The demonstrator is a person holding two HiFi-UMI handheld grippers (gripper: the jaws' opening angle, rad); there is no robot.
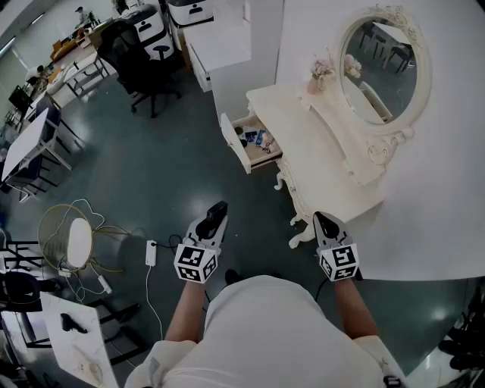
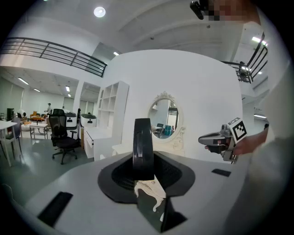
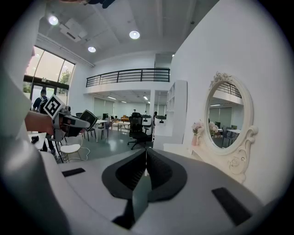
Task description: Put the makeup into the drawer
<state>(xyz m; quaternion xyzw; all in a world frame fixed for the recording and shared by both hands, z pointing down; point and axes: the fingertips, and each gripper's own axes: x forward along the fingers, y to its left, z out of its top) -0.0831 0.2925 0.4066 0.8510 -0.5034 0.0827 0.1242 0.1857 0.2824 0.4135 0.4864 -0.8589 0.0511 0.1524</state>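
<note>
Left hand-held gripper [image 1: 212, 224], lower centre-left: clamped on black makeup case [image 2: 143, 148], upright between the jaws, well apart from the drawer. Drawer [image 1: 234, 142], upper centre: open, small items inside. Right hand-held gripper [image 1: 326, 224], lower centre-right: jaws together, empty.

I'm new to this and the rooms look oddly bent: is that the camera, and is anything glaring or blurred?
Head view: evenly lit and sharp, but the wide lens bows the dressing table. Left gripper view: round dark border, a ceiling lamp glares white, a mosaic patch overlaid at top. Right gripper view: same fisheye bend; the window is brightest.
</note>
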